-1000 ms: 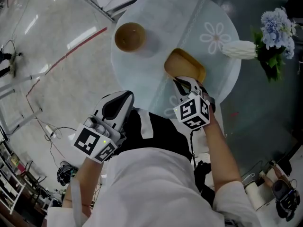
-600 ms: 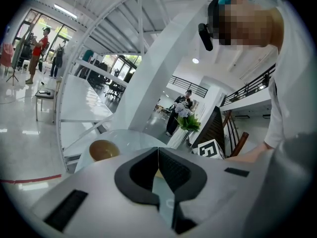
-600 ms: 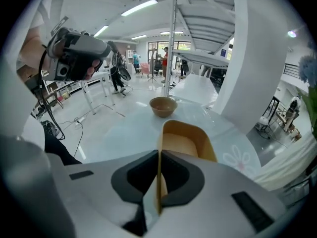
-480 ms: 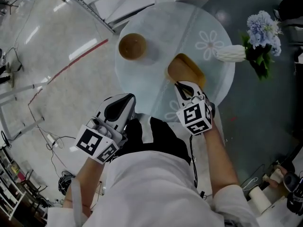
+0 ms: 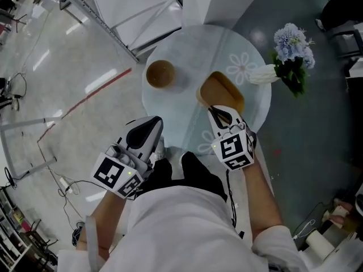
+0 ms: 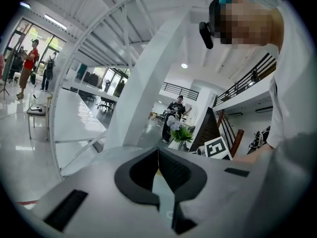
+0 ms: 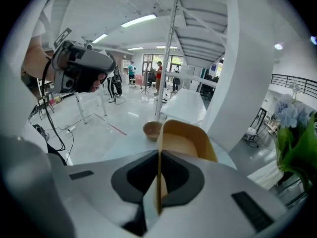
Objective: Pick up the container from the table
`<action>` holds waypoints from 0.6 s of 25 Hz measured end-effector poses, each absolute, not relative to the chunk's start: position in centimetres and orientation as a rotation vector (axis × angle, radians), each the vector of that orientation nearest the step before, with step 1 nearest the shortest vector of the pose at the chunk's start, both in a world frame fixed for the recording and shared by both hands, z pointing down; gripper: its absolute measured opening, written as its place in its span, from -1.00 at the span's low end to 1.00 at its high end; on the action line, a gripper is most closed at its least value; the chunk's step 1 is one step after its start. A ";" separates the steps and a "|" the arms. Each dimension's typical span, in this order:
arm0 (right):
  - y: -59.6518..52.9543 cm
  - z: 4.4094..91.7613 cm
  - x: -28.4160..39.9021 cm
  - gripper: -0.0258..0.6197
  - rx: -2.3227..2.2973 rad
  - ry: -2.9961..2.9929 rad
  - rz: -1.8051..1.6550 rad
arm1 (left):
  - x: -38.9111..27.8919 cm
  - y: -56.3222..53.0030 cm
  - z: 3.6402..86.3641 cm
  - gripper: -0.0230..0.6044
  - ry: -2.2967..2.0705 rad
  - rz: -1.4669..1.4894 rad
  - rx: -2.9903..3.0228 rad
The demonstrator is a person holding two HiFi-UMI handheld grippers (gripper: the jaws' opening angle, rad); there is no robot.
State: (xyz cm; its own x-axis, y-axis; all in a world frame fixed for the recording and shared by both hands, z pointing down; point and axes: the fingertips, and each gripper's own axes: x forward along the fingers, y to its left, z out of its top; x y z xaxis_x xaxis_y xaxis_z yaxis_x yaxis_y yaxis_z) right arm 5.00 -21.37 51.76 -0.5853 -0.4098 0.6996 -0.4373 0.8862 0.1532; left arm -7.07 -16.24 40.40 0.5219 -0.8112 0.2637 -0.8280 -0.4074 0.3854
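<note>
Container (image 5: 222, 89) rim pinched by right gripper (image 5: 219, 111), bowl (image 5: 161, 73) well apart.

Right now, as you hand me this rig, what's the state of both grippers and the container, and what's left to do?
Right gripper: shut on the near wall of the tan container, which is over the round glass table.
Left gripper: shut, empty, held beside the table's near edge.
Brown bowl stands apart from the container.
Done: grip made.
Left: lift the container clear; I can't tell whether its base has left the glass.
</note>
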 end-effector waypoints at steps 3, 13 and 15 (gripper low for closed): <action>-21.8 49.9 4.7 -0.82 0.654 -2.295 0.034 | -7.1 -16.5 39.2 -0.86 -1.335 0.040 2.336; -20.8 43.3 3.8 -0.82 0.766 -2.396 0.028 | -7.6 -16.2 35.9 -0.86 -1.340 0.009 2.409; -20.7 41.9 3.7 -0.82 0.789 -2.420 0.025 | -7.8 -16.1 35.3 -0.86 -1.342 0.002 2.421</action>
State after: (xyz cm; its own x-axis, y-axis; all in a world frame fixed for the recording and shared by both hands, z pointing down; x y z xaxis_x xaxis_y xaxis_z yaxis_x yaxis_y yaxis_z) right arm 3.71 -20.73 41.87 -0.6521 -0.5329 0.5393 -0.5440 0.8243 0.1567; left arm -7.77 -16.14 35.32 0.5464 -0.8184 0.1781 -0.8190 -0.4775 0.3183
